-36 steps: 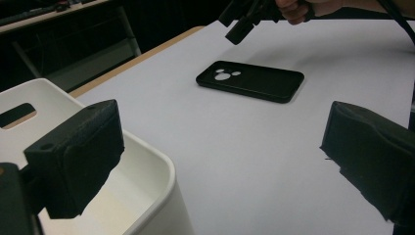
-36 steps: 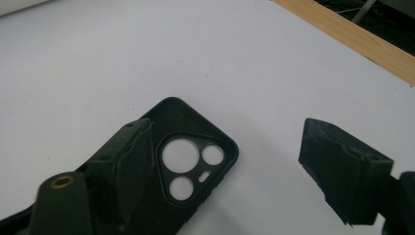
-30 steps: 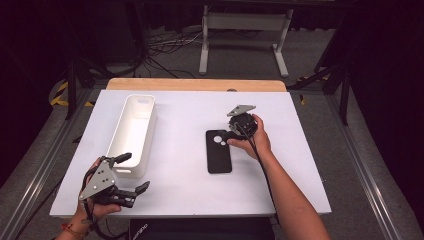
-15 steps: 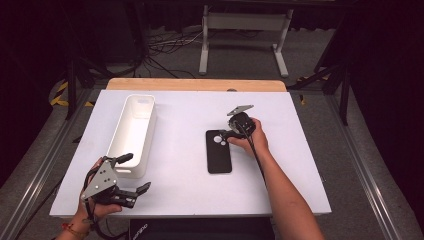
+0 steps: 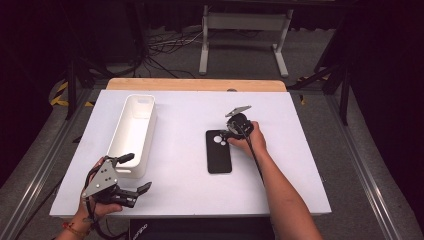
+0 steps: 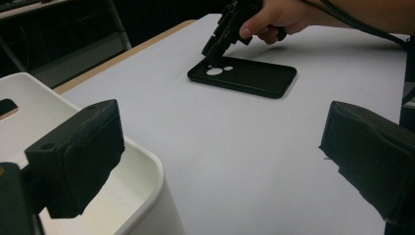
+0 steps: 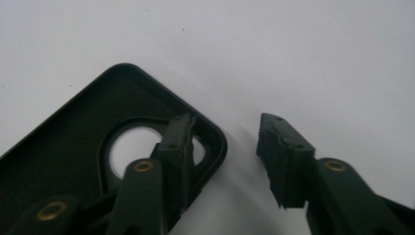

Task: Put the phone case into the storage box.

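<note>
A black phone case (image 5: 219,159) lies inside-up in the middle of the white table (image 5: 300,170). My right gripper (image 5: 228,133) tilts down onto the case's far right corner. In the right gripper view, my right gripper (image 7: 227,122) is open and straddles the rim of the case (image 7: 58,161): one jaw is inside by the round camera hole, the other outside over the bare table. My left gripper (image 5: 137,173) is held at the table's near left, open and holding nothing. In its own view, the left gripper (image 6: 220,161) looks across at the case (image 6: 249,78) and the right gripper (image 6: 222,36).
A long white bin (image 5: 131,142) stands lengthwise on the table's left side. Its near corner (image 6: 142,166) sits just beside my left gripper's jaw. A wooden strip (image 5: 195,84) borders the table's far edge. Behind that are a metal stand and cables on the floor.
My right gripper has edged slightly left and down onto the case's corner. The left gripper and the case have stayed where they were.
</note>
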